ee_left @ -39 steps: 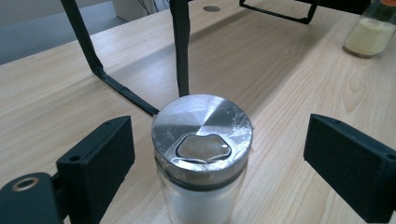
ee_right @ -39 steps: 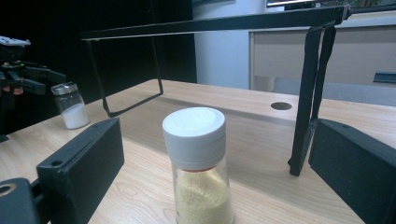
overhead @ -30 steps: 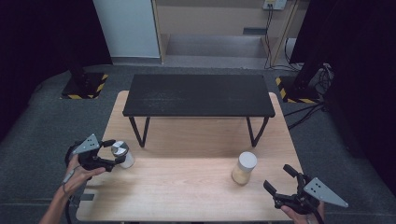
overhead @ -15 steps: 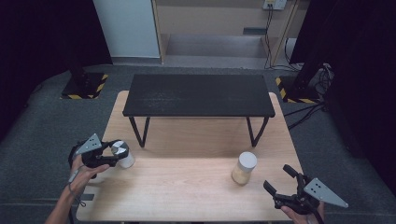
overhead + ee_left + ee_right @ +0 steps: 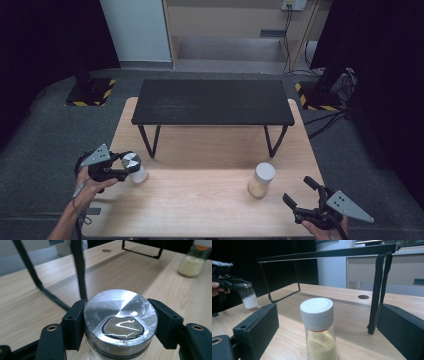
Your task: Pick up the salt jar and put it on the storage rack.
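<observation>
Left gripper (image 5: 131, 171) has just been closing and now clamps the silver-lidded jar (image 5: 133, 167), one black jaw on each side of the metal lid (left gripper view: both pads flush against the lid's rim, no gap either side). Jar holds white powder and sits near the left edge of the wooden table (image 5: 200, 210), just in front of the left leg of the black bench (image 5: 212, 101); in the right gripper view it may be lifted a touch off the wood, can't tell for sure. Right gripper (image 5: 299, 196) waits with jaws wide apart and nothing in them, near the white-capped jar (image 5: 262, 180) of yellowish grains, not touching. Step in hand looks like picking up the silver-lidded jar. To do it well: keep the squeeze steady, since the grip is on the smooth lid and not the glass body, so it could slip or the lid could turn; lift straight up, keep the jar upright, and steer clear of the bench leg right behind it.
</observation>
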### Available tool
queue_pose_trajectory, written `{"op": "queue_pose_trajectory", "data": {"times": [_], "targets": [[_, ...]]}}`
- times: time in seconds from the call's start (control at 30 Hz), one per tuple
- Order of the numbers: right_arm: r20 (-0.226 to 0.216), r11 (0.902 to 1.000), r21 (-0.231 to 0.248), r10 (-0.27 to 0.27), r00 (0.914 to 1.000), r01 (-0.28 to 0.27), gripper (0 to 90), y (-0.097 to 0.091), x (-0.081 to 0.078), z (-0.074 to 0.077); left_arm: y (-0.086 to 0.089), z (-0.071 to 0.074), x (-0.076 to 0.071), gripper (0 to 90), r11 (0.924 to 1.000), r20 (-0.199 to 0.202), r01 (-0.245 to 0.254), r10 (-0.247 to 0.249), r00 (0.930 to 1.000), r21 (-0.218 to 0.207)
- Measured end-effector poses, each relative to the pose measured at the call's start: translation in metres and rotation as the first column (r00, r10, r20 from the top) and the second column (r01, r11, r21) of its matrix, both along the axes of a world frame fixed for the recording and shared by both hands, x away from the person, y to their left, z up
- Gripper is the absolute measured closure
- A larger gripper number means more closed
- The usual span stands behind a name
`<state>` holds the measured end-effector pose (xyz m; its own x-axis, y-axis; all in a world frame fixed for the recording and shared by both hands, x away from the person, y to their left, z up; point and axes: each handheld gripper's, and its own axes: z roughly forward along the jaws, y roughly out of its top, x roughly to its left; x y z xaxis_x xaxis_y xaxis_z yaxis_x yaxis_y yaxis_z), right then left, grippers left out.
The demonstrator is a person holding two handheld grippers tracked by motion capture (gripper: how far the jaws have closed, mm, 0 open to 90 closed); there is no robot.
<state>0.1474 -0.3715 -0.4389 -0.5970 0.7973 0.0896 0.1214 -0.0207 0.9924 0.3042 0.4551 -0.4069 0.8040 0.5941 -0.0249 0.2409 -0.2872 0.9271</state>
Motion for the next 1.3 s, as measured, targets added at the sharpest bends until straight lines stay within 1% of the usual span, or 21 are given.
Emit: {"op": "queue_pose_trajectory", "data": {"times": [0.1,0.17,0.27,0.4,0.5,0.6,0.7,0.8,0.93,1.07,1.17,1.2,1.3], "targets": [[0.0,1.0,-0.002,0.003,1.0,-0.003,4.3,0.0,0.0,0.0,-0.006,0.011,-0.001,34.0,0.9995,0.016,0.031,-0.031,0.9994,0.0],[0.0,1.0,-0.002,0.004,1.0,-0.004,4.3,0.001,0.0,0.001,-0.011,0.02,-0.001,34.1,0.9985,0.02,0.054,-0.053,0.9984,-0.007],[0.002,1.0,-0.001,0.005,1.0,-0.005,4.3,0.0,0.0,0.0,-0.018,0.032,-0.002,34.0,0.9964,0.023,0.084,-0.084,0.9962,-0.004],[0.0,1.0,-0.002,0.006,1.0,-0.006,4.3,0.0,0.001,0.0,-0.027,0.049,-0.004,34.0,0.9922,0.028,0.124,-0.124,0.9919,-0.012],[0.003,1.0,-0.003,0.007,1.0,-0.007,4.3,0.0,0.001,0.0,-0.034,0.063,-0.004,34.0,0.9884,0.042,0.151,-0.15,0.9877,-0.016],[0.003,1.0,-0.001,0.007,1.0,-0.007,4.3,0.0,0.001,0.0,-0.04,0.079,-0.004,34.1,0.9838,0.048,0.177,-0.175,0.9833,-0.029],[0.003,1.0,0.0,0.008,1.0,-0.008,4.3,0.0,0.001,0.001,-0.046,0.092,-0.004,34.0,0.979,0.055,0.201,-0.199,0.9785,-0.033],[0.004,1.0,0.002,0.009,1.0,-0.009,4.4,0.0,0.001,0.001,-0.052,0.104,-0.001,34.0,0.9727,0.052,0.23,-0.228,0.9723,-0.034],[0.005,0.9999,0.0,0.01,0.9999,-0.01,4.4,0.0,0.001,0.001,-0.064,0.124,0.006,34.0,0.9646,0.051,0.263,-0.262,0.9638,-0.021],[0.002,1.0,0.0,0.008,1.0,-0.008,4.4,0.0,0.002,0.001,-0.074,0.143,0.015,34.0,0.9581,0.04,0.286,-0.285,0.9577,-0.019],[0.002,1.0,0.001,0.009,1.0,-0.009,4.4,-0.001,0.002,0.001,-0.082,0.155,0.021,34.0,0.9523,0.039,0.305,-0.304,0.9519,-0.016],[0.002,1.0,0.003,0.008,1.0,-0.008,4.4,-0.001,0.002,0.001,-0.085,0.161,0.025,34.0,0.9491,0.04,0.315,-0.314,0.9485,-0.009],[0.005,0.9999,0.008,0.009,0.9999,-0.009,4.4,-0.001,0.002,0.001,-0.091,0.172,0.033,34.0,0.9442,0.04,0.329,-0.329,0.9434,0.003]]}}
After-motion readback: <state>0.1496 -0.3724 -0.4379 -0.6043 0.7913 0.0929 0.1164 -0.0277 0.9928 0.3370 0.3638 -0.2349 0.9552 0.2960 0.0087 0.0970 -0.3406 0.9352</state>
